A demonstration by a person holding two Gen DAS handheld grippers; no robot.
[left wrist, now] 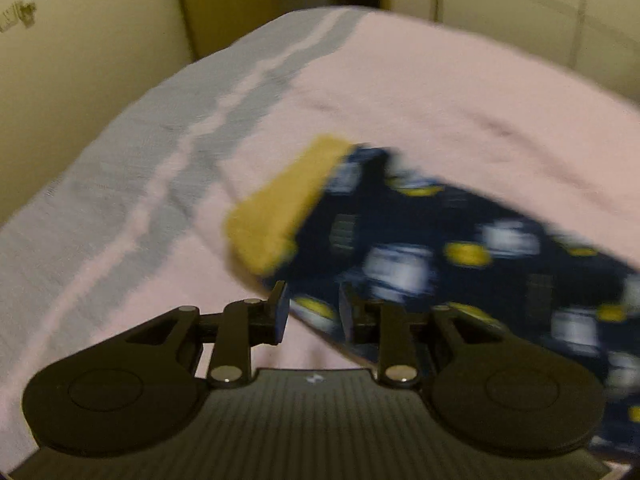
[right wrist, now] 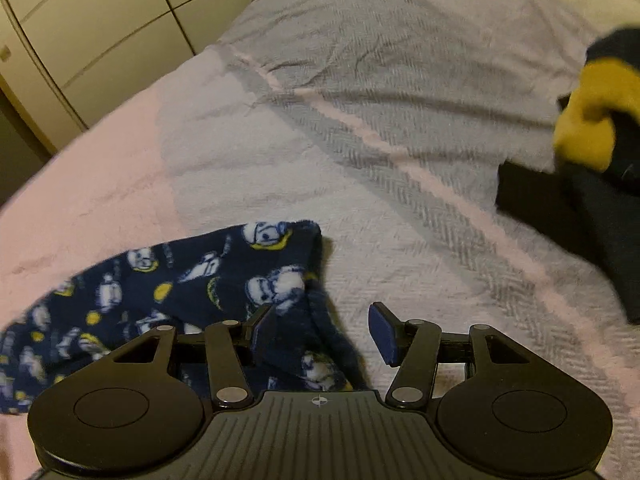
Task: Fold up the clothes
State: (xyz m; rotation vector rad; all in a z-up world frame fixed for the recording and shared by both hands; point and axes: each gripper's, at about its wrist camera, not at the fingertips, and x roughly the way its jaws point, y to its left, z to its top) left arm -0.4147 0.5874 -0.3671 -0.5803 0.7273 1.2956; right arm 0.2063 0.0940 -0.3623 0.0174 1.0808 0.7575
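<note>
Navy fleece pants (left wrist: pixel 460 256) printed with white helmets and yellow shapes lie on the pink and grey bedspread (left wrist: pixel 132 184); their yellow cuff (left wrist: pixel 280 204) points toward the grey stripe. My left gripper (left wrist: pixel 312 312) is open, its jaws straddling the pants' near edge. In the right wrist view another part of the pants (right wrist: pixel 192 288) lies at lower left. My right gripper (right wrist: pixel 324 332) is open with the fabric edge between its jaws. The left view is blurred.
A dark folded garment (right wrist: pixel 576 216) with a yellow and navy piece (right wrist: pixel 596 120) on it lies at the right of the bed. Cream cupboard doors (right wrist: pixel 100 28) stand beyond the bed; a wall (left wrist: pixel 80 60) borders the bed's left side.
</note>
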